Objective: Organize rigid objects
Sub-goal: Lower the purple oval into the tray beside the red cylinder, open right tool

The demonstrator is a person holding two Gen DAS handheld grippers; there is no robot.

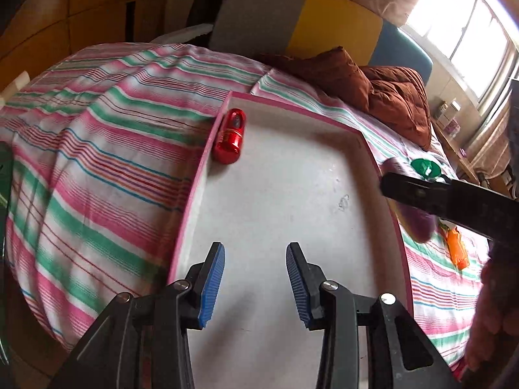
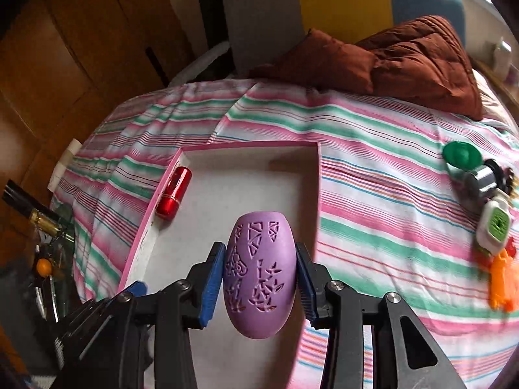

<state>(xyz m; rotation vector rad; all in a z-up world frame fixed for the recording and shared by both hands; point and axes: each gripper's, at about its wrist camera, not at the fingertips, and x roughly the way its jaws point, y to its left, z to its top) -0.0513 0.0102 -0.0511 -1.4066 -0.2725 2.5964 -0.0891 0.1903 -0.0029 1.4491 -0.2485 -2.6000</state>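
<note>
Blue-padded, the left hand-held gripper point(image 1: 254, 283) is hovering with jaws apart and empty over a pink-rimmed white tray point(image 1: 324, 175) on the striped bed point(image 1: 97, 162); a glossy red capsule point(image 1: 229, 136) is lying against the tray's left wall. From the right wrist, the right hand-held gripper point(image 2: 259, 278) is clamping a matte purple egg point(image 2: 259, 275), carved with cut-out patterns, above the tray's right side.

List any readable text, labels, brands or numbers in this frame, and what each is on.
None can be read.
Purple egg-shaped object: carved patterns only, no letters.
Red cylinder in the pink-rimmed tray: no legible marking.
Tray floor: a faint mark, too blurred to read.
Green-and-white item: too blurred to read.
</note>
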